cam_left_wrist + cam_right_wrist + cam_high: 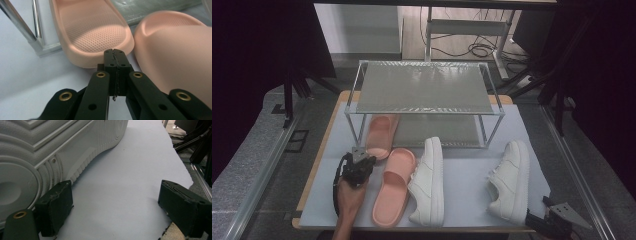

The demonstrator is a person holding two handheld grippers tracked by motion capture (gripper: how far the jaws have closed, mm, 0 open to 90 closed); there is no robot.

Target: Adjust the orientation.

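— What is cut off or hidden?
— The right gripper [539, 220] is clipped by the bottom edge in the high view.
— Anything else?
— The far slipper's [382, 131] front is hidden beneath the rack [424, 87].

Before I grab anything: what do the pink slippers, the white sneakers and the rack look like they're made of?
Pink slide slippers: seemingly soft moulded foam or rubber, matte, with a fine dimpled footbed. White low-top sneakers: smooth upper, probably leather or synthetic; the sole looks like ribbed, textured rubber. Two-tier shoe rack: shiny metal tube frame; grey shelves, possibly mesh or ribbed sheet, too fine to tell.
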